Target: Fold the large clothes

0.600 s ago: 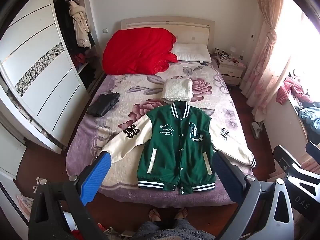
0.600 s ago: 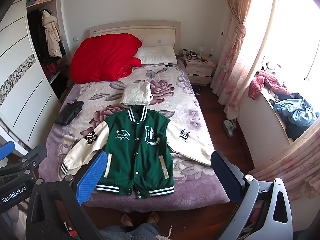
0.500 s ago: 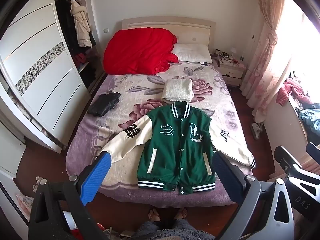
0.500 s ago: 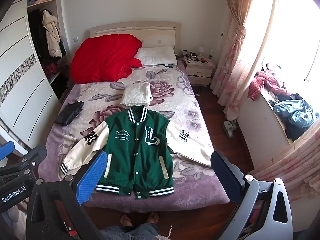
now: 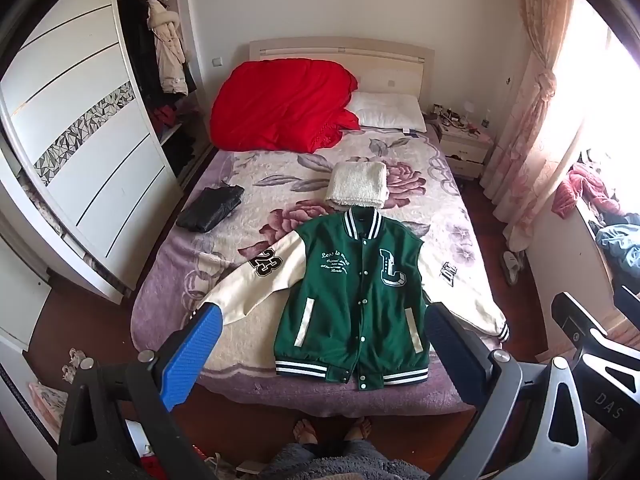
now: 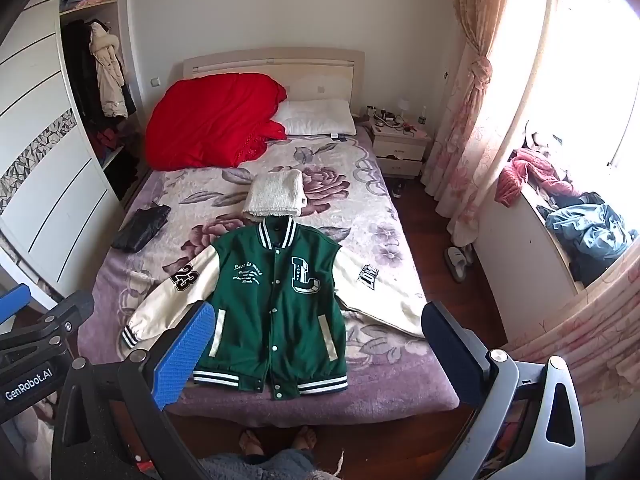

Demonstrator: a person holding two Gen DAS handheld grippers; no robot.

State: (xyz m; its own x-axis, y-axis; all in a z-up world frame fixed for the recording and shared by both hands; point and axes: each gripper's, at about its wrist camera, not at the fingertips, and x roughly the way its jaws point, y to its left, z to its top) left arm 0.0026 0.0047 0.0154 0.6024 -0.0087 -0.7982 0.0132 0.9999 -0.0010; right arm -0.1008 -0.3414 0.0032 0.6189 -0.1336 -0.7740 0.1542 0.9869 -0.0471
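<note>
A green varsity jacket (image 5: 356,300) with cream sleeves lies flat, front up and buttoned, at the foot of the bed, sleeves spread out; it also shows in the right wrist view (image 6: 276,304). My left gripper (image 5: 320,316) is open and empty, held high above the foot of the bed. My right gripper (image 6: 316,316) is open and empty at a similar height. Each gripper shows at the edge of the other's view.
The bed (image 5: 256,196) holds a folded cream knit (image 5: 358,186), a folded black garment (image 5: 210,208), a red duvet (image 5: 280,106) and a pillow. A wardrobe (image 5: 88,152) stands left, a nightstand (image 6: 400,148) and curtains right. My feet are at the bed's foot.
Nothing has visibly changed beyond a very slight drift of both views; both grippers stay open above the jacket.
</note>
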